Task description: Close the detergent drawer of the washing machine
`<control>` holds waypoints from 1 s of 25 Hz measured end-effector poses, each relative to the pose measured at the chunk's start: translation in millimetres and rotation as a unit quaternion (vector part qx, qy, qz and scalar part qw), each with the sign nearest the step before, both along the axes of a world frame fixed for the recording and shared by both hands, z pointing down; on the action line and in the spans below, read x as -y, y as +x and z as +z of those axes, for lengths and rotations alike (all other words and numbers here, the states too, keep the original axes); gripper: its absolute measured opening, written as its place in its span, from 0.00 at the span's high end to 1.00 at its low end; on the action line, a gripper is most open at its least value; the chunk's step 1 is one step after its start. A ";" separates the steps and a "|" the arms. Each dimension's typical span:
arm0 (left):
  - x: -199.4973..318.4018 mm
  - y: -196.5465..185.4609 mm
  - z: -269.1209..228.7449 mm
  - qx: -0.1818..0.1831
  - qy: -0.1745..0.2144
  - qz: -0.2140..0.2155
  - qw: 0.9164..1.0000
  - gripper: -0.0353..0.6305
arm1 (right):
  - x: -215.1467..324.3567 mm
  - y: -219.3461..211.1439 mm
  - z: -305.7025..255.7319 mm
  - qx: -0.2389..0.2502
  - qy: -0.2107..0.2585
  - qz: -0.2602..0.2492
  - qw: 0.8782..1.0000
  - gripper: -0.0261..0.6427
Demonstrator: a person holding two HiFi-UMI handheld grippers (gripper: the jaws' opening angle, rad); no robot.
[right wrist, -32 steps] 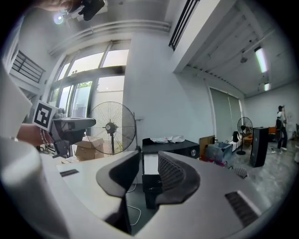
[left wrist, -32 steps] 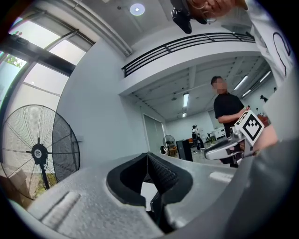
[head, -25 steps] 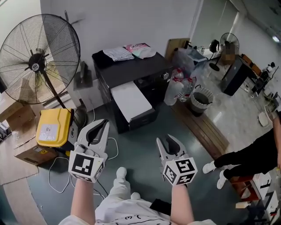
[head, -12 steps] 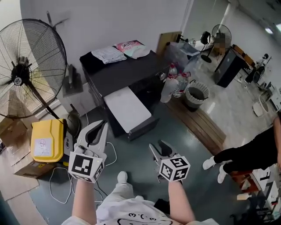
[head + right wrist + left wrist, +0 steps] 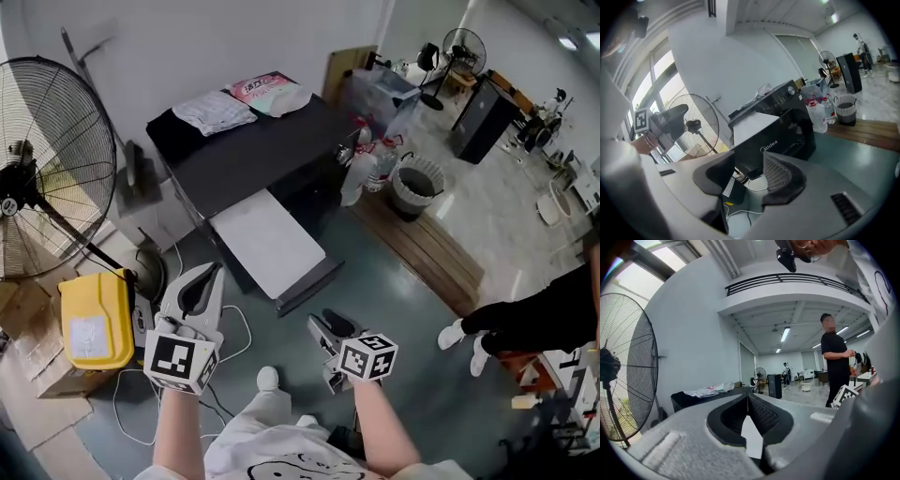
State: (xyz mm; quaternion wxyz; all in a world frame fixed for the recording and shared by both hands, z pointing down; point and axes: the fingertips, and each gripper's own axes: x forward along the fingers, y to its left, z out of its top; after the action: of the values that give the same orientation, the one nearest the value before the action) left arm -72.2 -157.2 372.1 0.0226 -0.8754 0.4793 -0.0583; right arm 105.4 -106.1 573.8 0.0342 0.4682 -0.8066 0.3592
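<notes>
A black washing machine (image 5: 253, 155) stands against the wall, also in the right gripper view (image 5: 787, 101). From its front a drawer (image 5: 267, 242), white on top and black-fronted (image 5: 752, 125), stands pulled out over the floor. My left gripper (image 5: 214, 270) is held level in front of the drawer's left corner, apart from it, and its jaws meet at the tips with nothing in them (image 5: 747, 399). My right gripper (image 5: 323, 328) hangs lower, just right of the drawer's near corner, rolled on its side. Its jaws (image 5: 750, 161) opened wider within the last second and are empty.
A big floor fan (image 5: 47, 178) and a yellow case (image 5: 89, 319) on cardboard stand at the left. Cables (image 5: 234, 323) lie on the floor. Folded cloths (image 5: 220, 111) lie on the machine. Water bottles (image 5: 361, 173), a bin (image 5: 412, 187), a wooden platform (image 5: 422, 248) and a person (image 5: 534, 319) are at the right.
Both grippers have moved toward the machine and down. The right one has sunk more, rolled onto its side and spread its jaws. The drawer now lies closer below me.
</notes>
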 end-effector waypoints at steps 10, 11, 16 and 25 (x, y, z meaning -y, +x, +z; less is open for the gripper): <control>47.7 6.6 28.4 0.012 -0.031 0.031 0.999 0.92 | 27.3 0.5 46.9 0.156 -0.055 0.044 0.985 0.70; 49.6 7.9 31.2 0.013 -0.034 0.034 0.999 0.92 | 29.1 0.7 48.8 0.173 -0.057 0.046 0.982 0.70; 52.9 12.7 48.0 0.027 -0.050 0.045 0.997 0.92 | 38.6 2.3 59.7 0.234 -0.061 0.047 0.969 0.67; 44.4 12.6 66.3 0.059 -0.071 0.025 0.995 0.92 | 47.6 -2.7 77.5 0.322 -0.049 -0.017 0.945 0.61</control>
State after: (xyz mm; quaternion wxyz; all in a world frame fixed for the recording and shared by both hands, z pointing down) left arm -59.6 -201.6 438.4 -0.0103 -0.8817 0.4495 -0.1433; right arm 102.7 -153.7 651.3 -0.1982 0.3115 -0.7639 0.5293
